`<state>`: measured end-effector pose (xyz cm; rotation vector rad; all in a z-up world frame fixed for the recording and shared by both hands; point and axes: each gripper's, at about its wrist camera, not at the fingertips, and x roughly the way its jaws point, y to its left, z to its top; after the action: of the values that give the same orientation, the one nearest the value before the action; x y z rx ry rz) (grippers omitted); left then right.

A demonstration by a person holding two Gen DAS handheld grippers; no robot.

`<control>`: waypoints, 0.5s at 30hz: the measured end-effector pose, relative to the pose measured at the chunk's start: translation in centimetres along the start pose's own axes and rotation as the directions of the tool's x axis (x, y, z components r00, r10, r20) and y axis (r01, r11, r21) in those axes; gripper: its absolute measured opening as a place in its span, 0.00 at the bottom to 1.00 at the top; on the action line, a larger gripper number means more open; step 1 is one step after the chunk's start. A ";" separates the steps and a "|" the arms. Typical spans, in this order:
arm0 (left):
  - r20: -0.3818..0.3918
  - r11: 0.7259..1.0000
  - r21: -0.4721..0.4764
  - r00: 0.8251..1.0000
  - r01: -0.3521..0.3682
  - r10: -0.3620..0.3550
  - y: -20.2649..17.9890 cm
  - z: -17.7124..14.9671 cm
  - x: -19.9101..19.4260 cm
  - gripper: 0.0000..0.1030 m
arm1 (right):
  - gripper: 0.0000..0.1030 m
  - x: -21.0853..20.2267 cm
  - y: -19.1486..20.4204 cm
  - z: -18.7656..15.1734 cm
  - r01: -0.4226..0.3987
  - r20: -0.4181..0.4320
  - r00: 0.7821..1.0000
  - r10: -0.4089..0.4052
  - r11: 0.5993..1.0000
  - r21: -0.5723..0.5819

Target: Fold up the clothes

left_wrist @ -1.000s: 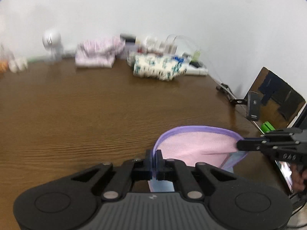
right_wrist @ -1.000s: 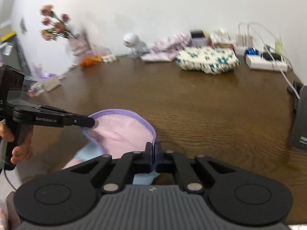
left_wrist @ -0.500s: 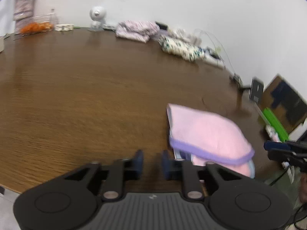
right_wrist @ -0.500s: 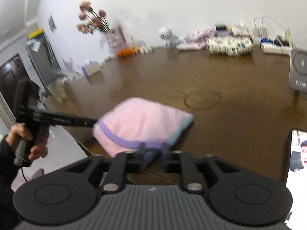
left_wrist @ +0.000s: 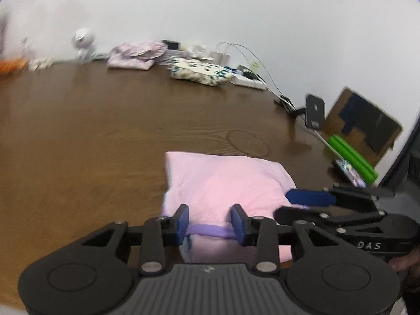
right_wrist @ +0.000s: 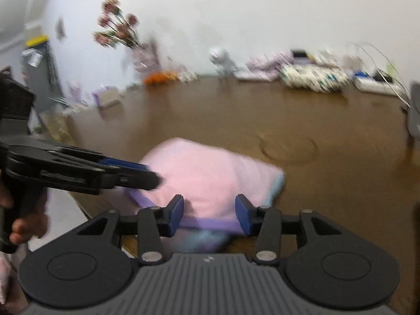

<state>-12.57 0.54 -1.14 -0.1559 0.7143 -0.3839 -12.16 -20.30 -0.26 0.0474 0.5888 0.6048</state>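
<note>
Home — flowers (right_wrist: 118, 30), clothes piles (left_wrist: 135, 53)

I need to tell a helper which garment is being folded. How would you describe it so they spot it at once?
Start at the brown wooden table and look at its near edge, just ahead of both grippers. There lies a folded pink cloth with a purple border. The other clothes, a flowered pile and a pale patterned one, sit far back by the wall.

Left tool (left_wrist: 210, 223) and right tool (right_wrist: 209, 214), jaws just opened, grip nothing, side by side.
</note>
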 end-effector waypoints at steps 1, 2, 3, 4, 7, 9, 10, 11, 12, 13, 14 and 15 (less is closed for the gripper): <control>0.003 1.000 -0.017 1.000 0.007 -0.007 0.3 -0.1 -0.1 0.35 | 0.45 -0.1 -0.2 -0.1 -0.009 0.005 1.000 0.009 1.000 0.016; 0.011 1.000 -0.021 1.000 0.011 -0.011 0.4 -0.3 -0.1 0.35 | 0.46 -0.1 -0.3 -0.3 -0.012 0.009 1.000 0.011 1.000 0.019; 0.025 1.000 -0.017 1.000 0.010 -0.010 0.4 -0.6 -0.1 0.35 | 0.47 -0.1 -0.2 -0.4 -0.012 0.013 1.000 0.012 1.000 0.012; 0.042 1.000 -0.003 0.999 0.001 -0.001 0.1 -1.0 -0.1 0.35 | 0.50 0.0 0.0 -0.6 -0.007 0.016 1.000 0.007 1.000 -0.006; 0.084 0.998 0.044 0.996 -0.033 0.030 -0.7 -2.0 -0.2 0.35 | 0.53 0.0 0.7 -0.8 0.012 0.024 1.000 -0.011 0.999 -0.053; 0.097 0.999 0.013 0.995 -0.029 0.028 -0.5 -1.9 -0.7 0.35 | 0.56 -0.3 1.1 -0.8 0.030 0.030 0.999 -0.028 0.998 -0.064; 0.106 1.000 -0.010 0.994 -0.021 0.022 -0.2 -1.8 -1.0 0.36 | 0.60 -0.8 1.1 -0.8 0.024 0.048 0.999 -0.022 0.998 -0.056; 0.130 1.000 -0.028 0.992 0.000 0.003 0.1 -1.8 -1.7 0.41 | 0.67 -1.4 1.0 -0.8 0.002 0.074 0.997 0.002 0.999 -0.050; 0.149 0.999 -0.033 0.989 0.019 -0.014 0.5 -1.8 -2.3 0.46 | 0.70 -2.1 1.0 -0.9 -0.027 0.099 0.995 0.032 0.998 -0.053; 0.167 0.999 -0.037 0.985 0.038 -0.031 0.8 -1.9 -2.9 0.55 | 0.74 -2.5 1.1 -1.0 -0.046 0.113 0.992 0.053 0.997 -0.065; 0.171 0.998 -0.035 0.984 0.050 -0.043 1.1 -2.0 -3.2 0.59 | 0.76 -2.9 1.3 -1.1 -0.062 0.126 0.989 0.071 0.995 -0.078; 0.162 0.997 -0.033 0.985 0.064 -0.058 1.4 -2.0 -3.4 0.59 | 0.77 -3.0 1.6 -1.2 -0.071 0.123 0.989 0.083 0.993 -0.098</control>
<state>-15.90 3.18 -0.95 -0.2429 0.5580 -0.4115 -15.66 -20.82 0.59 0.0205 0.4362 0.6984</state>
